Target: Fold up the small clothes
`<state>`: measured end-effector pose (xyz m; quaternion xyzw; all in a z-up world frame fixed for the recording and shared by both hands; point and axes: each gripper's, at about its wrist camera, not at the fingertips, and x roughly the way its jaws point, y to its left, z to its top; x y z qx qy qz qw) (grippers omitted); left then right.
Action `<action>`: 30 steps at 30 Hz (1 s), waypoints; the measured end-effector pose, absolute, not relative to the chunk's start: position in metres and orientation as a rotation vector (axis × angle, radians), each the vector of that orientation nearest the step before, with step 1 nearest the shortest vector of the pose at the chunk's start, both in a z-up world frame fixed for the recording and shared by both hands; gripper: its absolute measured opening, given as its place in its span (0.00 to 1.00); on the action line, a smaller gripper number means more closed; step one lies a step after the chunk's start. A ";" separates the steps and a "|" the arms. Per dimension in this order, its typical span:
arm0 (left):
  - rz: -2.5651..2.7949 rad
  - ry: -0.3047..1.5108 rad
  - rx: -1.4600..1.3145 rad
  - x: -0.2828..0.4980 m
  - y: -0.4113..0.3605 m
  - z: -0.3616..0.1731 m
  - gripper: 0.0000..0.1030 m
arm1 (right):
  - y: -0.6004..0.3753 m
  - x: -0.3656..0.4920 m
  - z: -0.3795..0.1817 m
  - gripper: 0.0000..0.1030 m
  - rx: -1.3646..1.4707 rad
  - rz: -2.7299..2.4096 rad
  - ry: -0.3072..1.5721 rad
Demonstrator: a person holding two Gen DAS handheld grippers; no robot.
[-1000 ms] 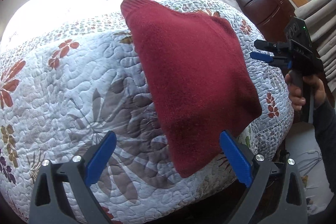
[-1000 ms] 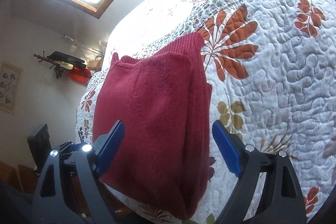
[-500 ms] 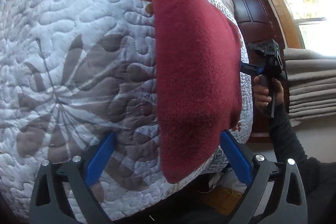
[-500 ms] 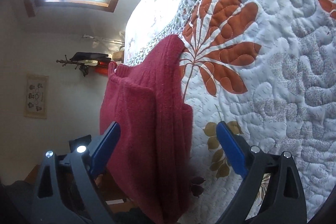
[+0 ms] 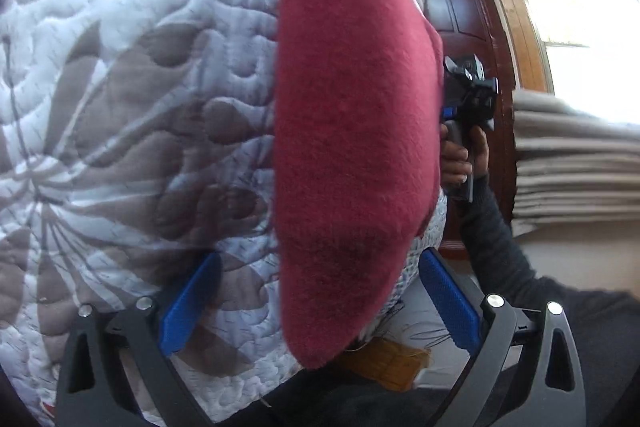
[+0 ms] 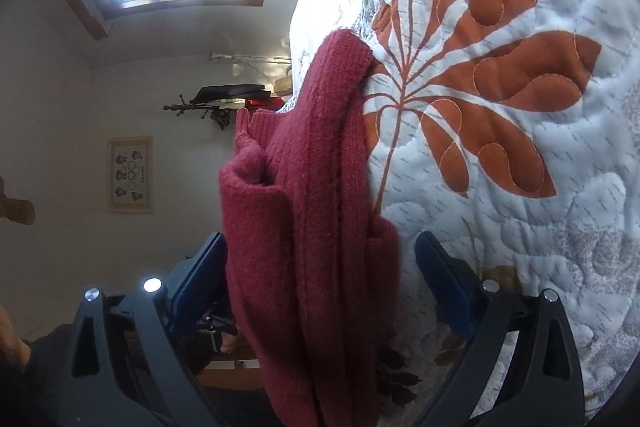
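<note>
A folded dark red knitted sweater (image 5: 352, 131) lies on a bed covered by a white quilt (image 5: 132, 99) stitched with grey-brown and orange leaf patterns. The garment sits near the edge of the bed, folded into a long narrow shape with several layers stacked along one side (the ribbed cuff and collar edges show in the right wrist view (image 6: 316, 211)).

The left hand-held gripper (image 5: 320, 303) has its blue-padded fingers (image 5: 188, 303) spread wide apart, one over the quilt and the other past the bed's edge, with the near end of the sweater lying between them; the pads do not press on the cloth.

The right hand-held gripper (image 6: 320, 291) is likewise spread wide, its blue fingers (image 6: 444, 283) standing on either side of the folded sweater's end without clamping it. From the left wrist view the same tool (image 5: 468, 95) appears beyond the sweater's far side, held by a hand (image 5: 460, 155) in a dark sleeve.

A dark wooden door (image 5: 460, 7) and bright window (image 5: 580, 15) stand behind.
</note>
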<state>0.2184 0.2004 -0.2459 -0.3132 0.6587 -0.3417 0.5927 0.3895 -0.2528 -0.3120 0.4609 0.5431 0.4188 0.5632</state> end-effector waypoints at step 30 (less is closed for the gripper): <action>-0.772 1.534 -0.929 0.215 0.204 -0.274 0.46 | -0.229 0.412 -0.289 0.34 1.102 1.105 1.227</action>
